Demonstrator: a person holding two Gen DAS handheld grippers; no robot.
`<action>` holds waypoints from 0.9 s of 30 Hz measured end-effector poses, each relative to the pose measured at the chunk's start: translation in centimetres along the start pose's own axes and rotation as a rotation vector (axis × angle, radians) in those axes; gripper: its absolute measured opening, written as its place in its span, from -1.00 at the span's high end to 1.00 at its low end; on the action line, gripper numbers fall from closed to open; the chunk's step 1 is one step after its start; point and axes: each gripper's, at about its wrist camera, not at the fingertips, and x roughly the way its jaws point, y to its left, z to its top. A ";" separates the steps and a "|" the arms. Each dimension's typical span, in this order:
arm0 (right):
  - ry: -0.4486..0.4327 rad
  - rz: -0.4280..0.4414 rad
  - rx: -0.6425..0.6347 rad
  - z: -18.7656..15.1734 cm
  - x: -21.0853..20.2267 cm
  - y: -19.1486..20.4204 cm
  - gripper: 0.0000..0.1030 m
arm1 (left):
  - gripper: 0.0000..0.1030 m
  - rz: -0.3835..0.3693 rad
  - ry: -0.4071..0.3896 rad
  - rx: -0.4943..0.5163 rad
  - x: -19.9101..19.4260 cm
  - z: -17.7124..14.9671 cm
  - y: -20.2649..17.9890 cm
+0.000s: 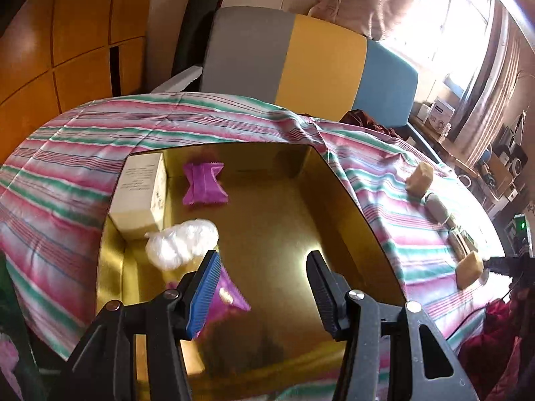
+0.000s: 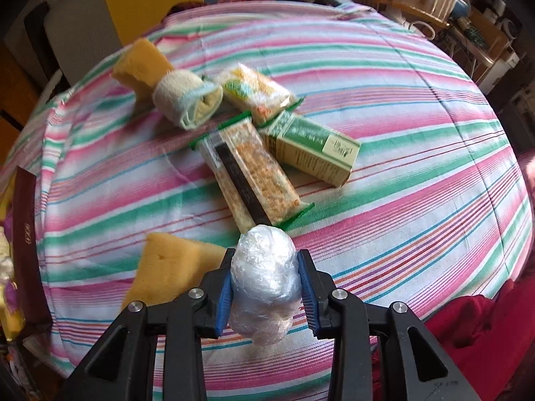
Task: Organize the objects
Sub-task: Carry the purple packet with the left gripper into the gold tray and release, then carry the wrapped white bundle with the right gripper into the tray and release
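A gold-lined box (image 1: 341,200) lies on the striped cloth in the left wrist view. Inside it are a cream carton (image 1: 140,193), a purple packet (image 1: 204,183), a white plastic-wrapped bundle (image 1: 182,242) and a second purple packet (image 1: 227,295) partly behind my left finger. My left gripper (image 1: 264,267) hangs open over the box with nothing between its fingers. In the right wrist view my right gripper (image 2: 265,274) is shut on a clear plastic-wrapped bundle (image 2: 264,277), lifted just above the cloth. Beyond it lie two snack bars (image 2: 254,173) (image 2: 255,90), a green carton (image 2: 311,148), a rolled towel (image 2: 187,97) and two yellow sponges (image 2: 167,267) (image 2: 143,63).
A striped cloth (image 2: 418,133) covers the surface. A dark red box lid edge (image 2: 25,234) stands at the left in the right wrist view. Grey, yellow and blue cushions (image 1: 317,63) stand behind. Red fabric (image 2: 474,327) lies at the lower right; cluttered shelves (image 1: 501,160) sit under the window.
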 end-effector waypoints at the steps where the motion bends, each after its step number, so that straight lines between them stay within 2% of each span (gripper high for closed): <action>1: -0.017 0.004 0.011 0.0 -0.4 -0.1 0.30 | -0.05 0.004 -0.002 0.000 -0.2 -0.4 0.1; 3: -0.055 0.022 0.031 -1.8 -1.5 -1.2 0.30 | -0.05 0.010 0.000 -0.011 -0.7 -0.9 0.7; 6: -0.119 0.056 0.052 -0.7 -0.7 -2.1 0.30 | -0.05 0.013 0.006 -0.046 -1.3 -1.7 1.9; 10: -0.176 0.058 0.043 0.8 0.3 -0.6 0.30 | -0.05 0.027 -0.002 -0.070 -2.2 -2.5 3.1; 13: -0.218 0.090 0.027 1.4 -1.0 1.3 0.30 | -0.05 0.043 -0.012 -0.075 -2.7 -2.8 3.8; 19: -0.289 0.194 -0.174 2.7 -4.1 10.3 0.29 | -0.05 0.063 -0.030 -0.107 -3.2 -3.0 5.3; 23: -0.285 0.270 -0.334 2.0 -4.8 17.5 0.29 | -0.05 0.072 -0.038 -0.123 -3.4 -3.0 5.9; 27: -0.257 0.330 -0.431 0.4 -4.5 22.9 0.29 | -0.05 0.085 -0.044 -0.132 -3.5 -3.1 6.2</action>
